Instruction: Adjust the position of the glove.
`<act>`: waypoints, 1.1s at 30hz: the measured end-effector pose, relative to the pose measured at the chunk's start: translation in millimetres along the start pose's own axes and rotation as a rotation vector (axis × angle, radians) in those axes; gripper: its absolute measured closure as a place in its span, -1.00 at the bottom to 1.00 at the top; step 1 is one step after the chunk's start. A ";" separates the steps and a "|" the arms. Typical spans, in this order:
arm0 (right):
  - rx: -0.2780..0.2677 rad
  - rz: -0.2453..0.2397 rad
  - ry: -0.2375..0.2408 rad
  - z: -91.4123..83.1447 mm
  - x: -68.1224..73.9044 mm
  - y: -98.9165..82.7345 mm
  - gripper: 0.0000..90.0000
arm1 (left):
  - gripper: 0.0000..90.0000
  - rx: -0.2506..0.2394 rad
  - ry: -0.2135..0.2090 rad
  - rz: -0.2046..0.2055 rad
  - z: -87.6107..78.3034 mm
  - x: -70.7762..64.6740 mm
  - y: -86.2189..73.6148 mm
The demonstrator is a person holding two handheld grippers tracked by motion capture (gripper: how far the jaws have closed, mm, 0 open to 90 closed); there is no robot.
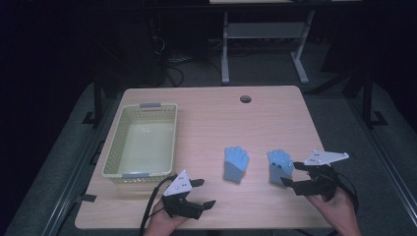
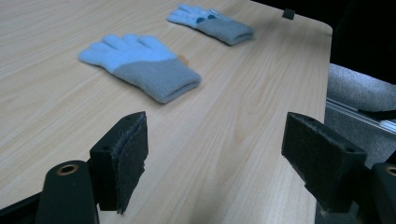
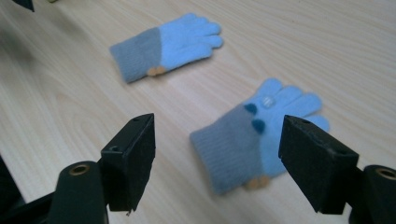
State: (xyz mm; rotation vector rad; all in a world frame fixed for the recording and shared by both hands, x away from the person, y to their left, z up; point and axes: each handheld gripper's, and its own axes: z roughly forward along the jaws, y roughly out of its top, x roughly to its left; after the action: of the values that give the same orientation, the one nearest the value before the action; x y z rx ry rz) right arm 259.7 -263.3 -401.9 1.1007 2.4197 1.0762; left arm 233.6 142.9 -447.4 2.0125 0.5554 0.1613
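Note:
Two small light-blue knitted gloves with grey-blue cuffs lie flat on the wooden table. The left glove rests mid-table. The right glove has dark blue dots and a pale button on it. My right gripper is open, its jaws standing either side of the right glove's cuff, just above it. My left gripper is open with nothing between its jaws, near the front edge, short of the left glove.
A pale yellow plastic basket stands at the table's left, nothing visible inside it. A round cable hole is near the far edge. The table's right edge drops to grey floor. A white desk frame stands beyond.

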 end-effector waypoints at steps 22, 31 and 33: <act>0.230 0.029 -0.013 60.0 -45.3 17.2 0.01 | -0.51 -0.004 -0.003 0.005 1.5 -2.1 1.2; 0.323 -0.001 -0.026 77.4 -45.2 11.7 0.18 | -0.51 -0.006 0.008 0.001 0.2 -0.6 1.2; 0.322 0.005 -0.024 78.3 -45.9 11.7 0.22 | -0.51 -0.005 0.007 -0.004 0.4 -0.3 0.9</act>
State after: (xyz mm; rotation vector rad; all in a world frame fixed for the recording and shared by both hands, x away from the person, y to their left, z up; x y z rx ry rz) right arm 336.9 -251.6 -449.7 1.2057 2.6335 0.6836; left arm 233.8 142.1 -446.7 2.0063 0.5630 0.1678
